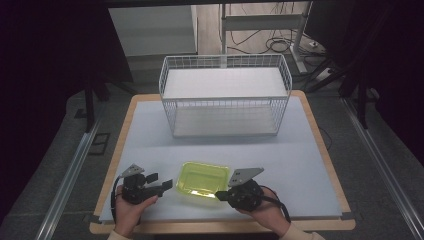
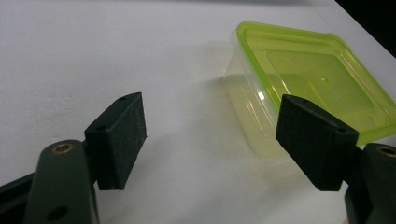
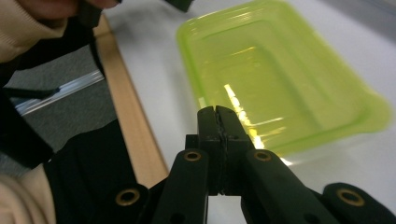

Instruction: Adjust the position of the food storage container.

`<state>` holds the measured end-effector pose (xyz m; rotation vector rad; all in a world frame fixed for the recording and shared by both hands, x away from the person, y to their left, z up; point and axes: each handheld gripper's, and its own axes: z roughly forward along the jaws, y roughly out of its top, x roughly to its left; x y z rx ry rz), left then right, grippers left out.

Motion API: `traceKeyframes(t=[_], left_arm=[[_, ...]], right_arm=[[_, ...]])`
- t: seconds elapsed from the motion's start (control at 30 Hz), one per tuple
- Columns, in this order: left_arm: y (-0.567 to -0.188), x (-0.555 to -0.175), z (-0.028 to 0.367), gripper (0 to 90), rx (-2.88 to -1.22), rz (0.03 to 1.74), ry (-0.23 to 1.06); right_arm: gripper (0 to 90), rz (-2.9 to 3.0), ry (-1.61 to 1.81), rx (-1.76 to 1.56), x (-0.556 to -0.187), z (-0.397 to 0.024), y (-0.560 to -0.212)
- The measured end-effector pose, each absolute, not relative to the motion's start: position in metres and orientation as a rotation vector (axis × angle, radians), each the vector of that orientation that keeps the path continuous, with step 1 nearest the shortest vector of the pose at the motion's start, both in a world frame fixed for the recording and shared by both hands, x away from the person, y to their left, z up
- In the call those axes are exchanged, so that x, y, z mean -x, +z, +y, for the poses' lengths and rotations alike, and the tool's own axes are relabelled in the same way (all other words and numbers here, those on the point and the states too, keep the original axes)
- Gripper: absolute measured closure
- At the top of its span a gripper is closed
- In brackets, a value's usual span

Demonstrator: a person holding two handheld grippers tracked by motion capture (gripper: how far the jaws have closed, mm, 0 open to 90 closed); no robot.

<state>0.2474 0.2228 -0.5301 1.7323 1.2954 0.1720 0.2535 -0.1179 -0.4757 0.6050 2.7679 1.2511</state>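
The green plastic container point(image 1: 202, 179) lies lengthwise along the desk's point(image 1: 150, 135) near edge. Your left gripper point(image 1: 162, 184) gapes wide beside it; your right gripper point(image 1: 220, 195), clenched, grasps nothing.

Lidded yellow-green container point(image 1: 202, 178), near table edge

Far corner of green container point(image 3: 280, 79) blurred in right gripper view; near wall hidden behind closed right gripper point(image 3: 218, 122). In left gripper view, container's near right corner covered by one pad of left gripper point(image 2: 212, 140). Forearms cut off by bottom edge in high view.
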Motion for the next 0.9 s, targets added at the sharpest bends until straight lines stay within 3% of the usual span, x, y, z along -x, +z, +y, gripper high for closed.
traceKeyframes(t=[0.4,0.9], left_arm=[[-0.531,-0.248,0.224,24.1,-1.729,1.299,0.173],[-0.531,-0.248,0.225,24.1,-1.723,1.302,0.166]], right_arm=[[89.7,2.871,1.151,-0.553,-0.245,-0.096,-0.501],[89.8,2.842,1.130,-0.610,-0.257,-0.106,-0.503]])
